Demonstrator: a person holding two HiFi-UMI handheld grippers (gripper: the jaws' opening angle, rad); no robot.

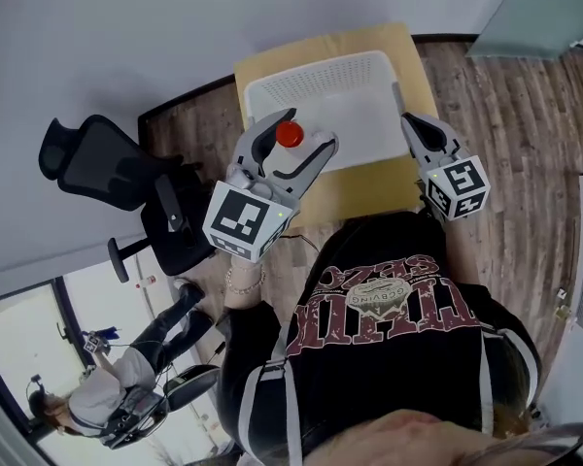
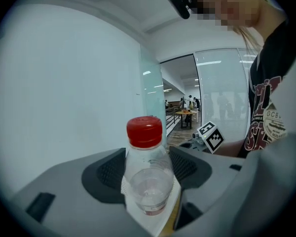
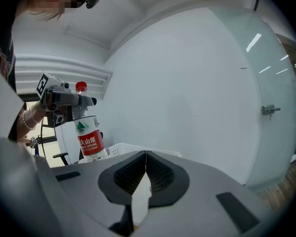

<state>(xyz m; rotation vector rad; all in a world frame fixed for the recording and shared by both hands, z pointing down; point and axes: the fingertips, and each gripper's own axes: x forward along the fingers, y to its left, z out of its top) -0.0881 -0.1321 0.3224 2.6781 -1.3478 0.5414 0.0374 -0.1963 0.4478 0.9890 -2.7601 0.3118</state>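
Left gripper (image 1: 298, 144) clamps a clear red-capped bottle (image 2: 146, 177) near its top, upright, over the near-left edge of the white basket (image 1: 369, 76) on the tan table (image 1: 272, 61). Right gripper (image 1: 420, 124) has its jaws pressed together, empty, by the basket's right side.

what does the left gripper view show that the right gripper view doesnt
Only the left gripper view: the left gripper seen along its own jaws, shut on the clear bottle, and a glass-walled hall behind. Only the right gripper view: the right gripper with jaws together and nothing between, the bottle's red and white label, and a white basket. Both: the bottle's red cap and the camera on the person's head.
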